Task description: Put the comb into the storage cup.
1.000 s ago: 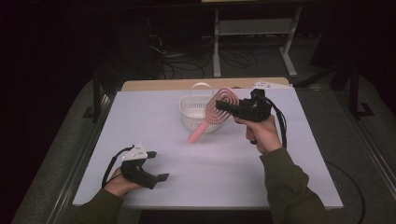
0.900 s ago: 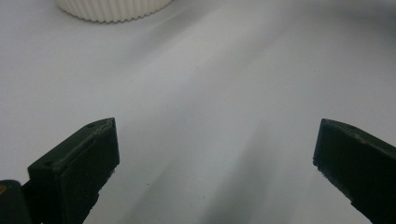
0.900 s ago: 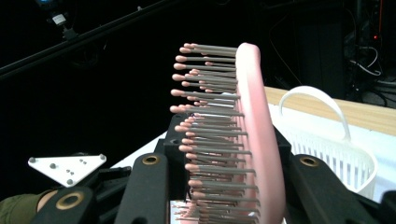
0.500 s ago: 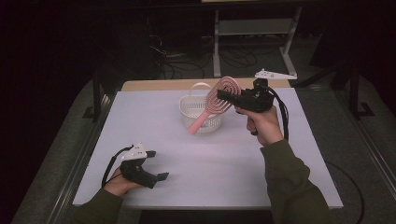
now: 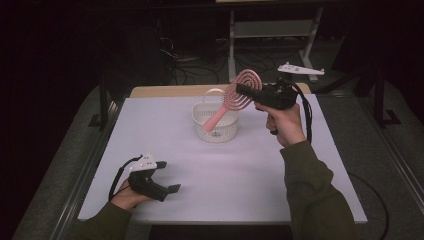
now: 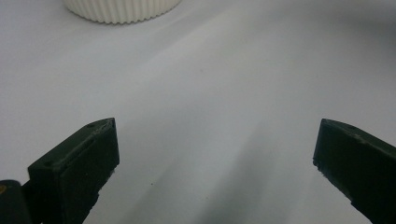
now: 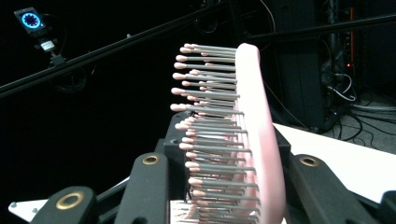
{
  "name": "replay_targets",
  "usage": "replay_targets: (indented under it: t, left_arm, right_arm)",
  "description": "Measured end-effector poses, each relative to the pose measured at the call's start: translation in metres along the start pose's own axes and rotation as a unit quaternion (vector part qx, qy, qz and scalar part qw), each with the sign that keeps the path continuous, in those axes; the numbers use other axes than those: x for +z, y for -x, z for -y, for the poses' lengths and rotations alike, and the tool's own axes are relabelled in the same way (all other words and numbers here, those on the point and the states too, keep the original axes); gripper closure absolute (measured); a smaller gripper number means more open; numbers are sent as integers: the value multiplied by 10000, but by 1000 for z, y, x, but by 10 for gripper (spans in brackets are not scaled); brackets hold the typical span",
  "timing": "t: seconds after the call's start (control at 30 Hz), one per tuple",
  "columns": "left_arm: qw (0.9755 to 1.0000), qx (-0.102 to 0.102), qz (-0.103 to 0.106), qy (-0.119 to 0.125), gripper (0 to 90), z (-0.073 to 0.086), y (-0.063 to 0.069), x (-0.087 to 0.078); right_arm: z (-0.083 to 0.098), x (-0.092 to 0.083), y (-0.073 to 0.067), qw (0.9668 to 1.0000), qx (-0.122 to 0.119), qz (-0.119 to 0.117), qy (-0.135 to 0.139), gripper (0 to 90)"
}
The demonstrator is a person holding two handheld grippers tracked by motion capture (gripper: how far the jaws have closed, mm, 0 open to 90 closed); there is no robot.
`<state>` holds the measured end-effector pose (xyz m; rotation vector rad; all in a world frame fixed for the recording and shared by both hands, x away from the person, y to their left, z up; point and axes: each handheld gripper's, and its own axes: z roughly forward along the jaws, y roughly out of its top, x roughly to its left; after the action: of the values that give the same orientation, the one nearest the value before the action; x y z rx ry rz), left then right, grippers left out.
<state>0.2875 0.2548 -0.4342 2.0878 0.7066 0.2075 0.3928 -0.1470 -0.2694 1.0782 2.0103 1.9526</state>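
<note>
Two tools are at work over a white-covered desk [image 5: 240, 175]. The right tool [image 5: 246, 92] is clenched on the round head of a pink hairbrush [image 5: 235, 96], held up in the air at the far side of the desk, with the handle slanting down and left toward a white basket [image 5: 216, 127] that stands just below it. Seen along the right tool's own jaws, the brush [image 7: 252, 140] sits edge-on between them, bristles pointing left. The left tool [image 5: 167, 186] rests near the desk's near-left edge, released and with nothing in it, its jaws standing wide over bare cloth [image 6: 210, 116].

Judging from the pose, the step in hand is carrying the brush at the basket. To do it well, keep the grip firm on the head, since the long handle gives leverage and could swing. Keep the handle tip from catching the rim or the basket's hoop handle, and tilt the brush only once it is clear.

Whether the handle tip touches the basket or hangs above it cannot be told. The basket's inside is hard to make out, and in the left gripper view only its ribbed lower wall [image 6: 123, 9] appears, cut off at the top.
</note>
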Motion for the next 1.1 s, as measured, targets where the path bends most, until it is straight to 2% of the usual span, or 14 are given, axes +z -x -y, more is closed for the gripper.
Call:
replay_targets:
  t: [0.43, 0.73, 1.1]
  left_arm:
    - [10000, -57, 30, -1, 4, 0, -1, 0]
    - [10000, -28, 16, -21, 4, 0, 0, 1]
    - [10000, 4, 37, -71, 4, 0, 0, 1]
  right_arm:
    - [-11, 8, 11, 9996, 39, 233, 180, 629]
    - [-6, 22, 26, 9979, 183, 577, 213, 628]
    - [3, 42, 28, 9969, 122, 759, 140, 628]
